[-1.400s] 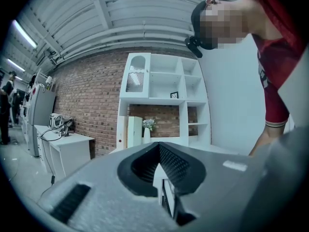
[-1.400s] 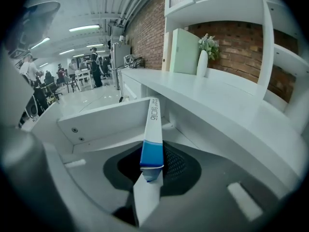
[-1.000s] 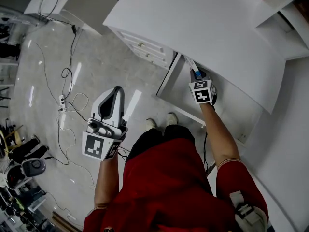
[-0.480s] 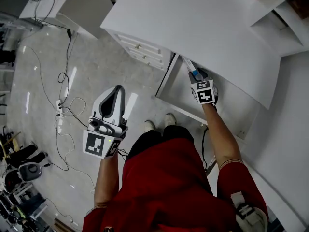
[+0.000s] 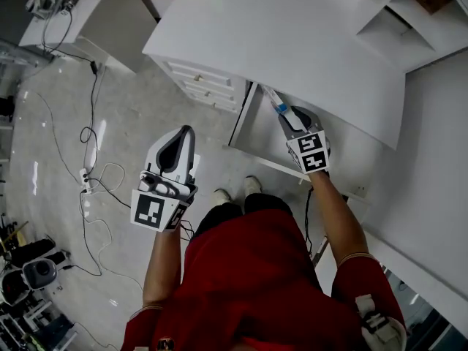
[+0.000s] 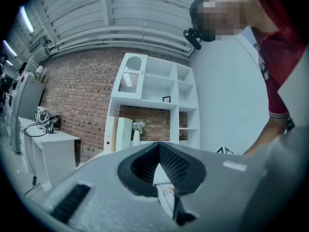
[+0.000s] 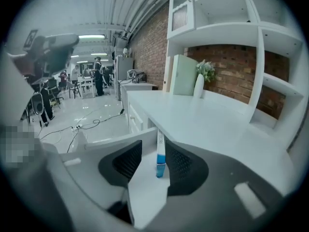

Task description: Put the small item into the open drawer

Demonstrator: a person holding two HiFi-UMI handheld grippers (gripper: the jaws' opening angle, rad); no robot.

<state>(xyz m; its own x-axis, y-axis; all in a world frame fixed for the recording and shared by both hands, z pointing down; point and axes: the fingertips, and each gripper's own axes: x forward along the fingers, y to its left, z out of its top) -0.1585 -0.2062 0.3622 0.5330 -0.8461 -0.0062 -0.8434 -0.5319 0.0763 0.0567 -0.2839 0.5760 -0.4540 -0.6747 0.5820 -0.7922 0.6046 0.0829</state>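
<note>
**Right tool**: held over the open drawer, which projects from under the front edge of the white counter. Its jaws stand wide apart and are closing. The small tube, white with a blue cap, stands between them. It is just beside the right-hand pad, with clear space to the other, and neither pad visibly presses on it.

**Seen from above:** the tube runs out from the tool's tips toward 11 o'clock, in the drawer's far corner beside the counter's edge.

**Left tool**: jaws closed tip to tip, with nothing in them. It is held over the floor at 8 o'clock of the drawer, well apart from it.
</note>
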